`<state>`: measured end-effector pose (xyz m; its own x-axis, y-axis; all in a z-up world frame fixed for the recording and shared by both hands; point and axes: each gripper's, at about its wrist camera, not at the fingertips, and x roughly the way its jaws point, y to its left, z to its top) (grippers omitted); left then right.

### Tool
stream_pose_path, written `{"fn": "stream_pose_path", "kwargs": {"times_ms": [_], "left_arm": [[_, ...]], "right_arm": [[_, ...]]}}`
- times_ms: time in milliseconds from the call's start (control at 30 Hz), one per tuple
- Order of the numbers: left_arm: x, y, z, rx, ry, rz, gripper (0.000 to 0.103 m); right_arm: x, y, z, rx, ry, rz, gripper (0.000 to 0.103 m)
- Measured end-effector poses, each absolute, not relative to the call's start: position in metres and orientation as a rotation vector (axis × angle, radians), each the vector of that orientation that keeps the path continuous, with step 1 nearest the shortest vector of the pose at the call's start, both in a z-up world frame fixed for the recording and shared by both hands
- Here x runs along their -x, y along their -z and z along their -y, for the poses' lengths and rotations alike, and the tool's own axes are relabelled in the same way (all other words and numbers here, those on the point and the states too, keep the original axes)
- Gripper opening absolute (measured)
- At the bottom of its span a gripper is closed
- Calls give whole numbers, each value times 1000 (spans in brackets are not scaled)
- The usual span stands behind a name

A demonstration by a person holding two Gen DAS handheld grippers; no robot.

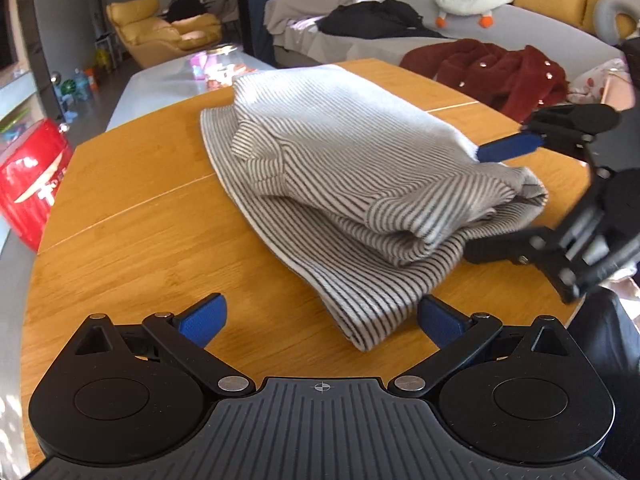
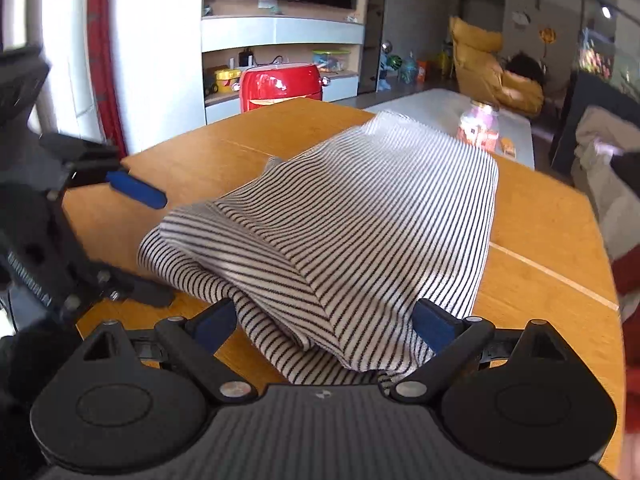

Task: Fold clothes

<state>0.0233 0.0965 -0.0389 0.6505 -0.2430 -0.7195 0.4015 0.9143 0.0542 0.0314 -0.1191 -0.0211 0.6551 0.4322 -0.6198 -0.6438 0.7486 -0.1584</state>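
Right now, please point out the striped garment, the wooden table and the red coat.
striped garment (image 1: 340,152): left wrist view, middle of folded top layer.
wooden table (image 1: 132,208): left wrist view, bare top.
red coat (image 1: 500,72): left wrist view, its front.

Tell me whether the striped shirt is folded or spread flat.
Folded. The striped shirt lies on the table in stacked layers, with doubled edges at its near end. Both grippers are open.

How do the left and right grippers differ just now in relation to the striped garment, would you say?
The left gripper stands beside the striped garment, with only a corner near one finger; the right gripper straddles a folded edge. The left is over bare table; the right has cloth between its fingers. Both are open.
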Motion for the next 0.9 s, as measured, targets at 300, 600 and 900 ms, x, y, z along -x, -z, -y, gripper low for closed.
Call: {"fn": "stream_pose_path", "kwargs": {"times_ms": [300, 600, 900], "left_arm": [[-32, 24, -100, -161, 349, -747, 103], [-34, 18, -99, -144, 354, -739, 103], [-16, 18, -104, -177, 451, -712, 103]], "right_arm": [[15, 28, 89, 679, -642, -406, 88], [6, 32, 69, 734, -626, -402, 48], [-54, 5, 114, 226, -689, -662, 49]]}}
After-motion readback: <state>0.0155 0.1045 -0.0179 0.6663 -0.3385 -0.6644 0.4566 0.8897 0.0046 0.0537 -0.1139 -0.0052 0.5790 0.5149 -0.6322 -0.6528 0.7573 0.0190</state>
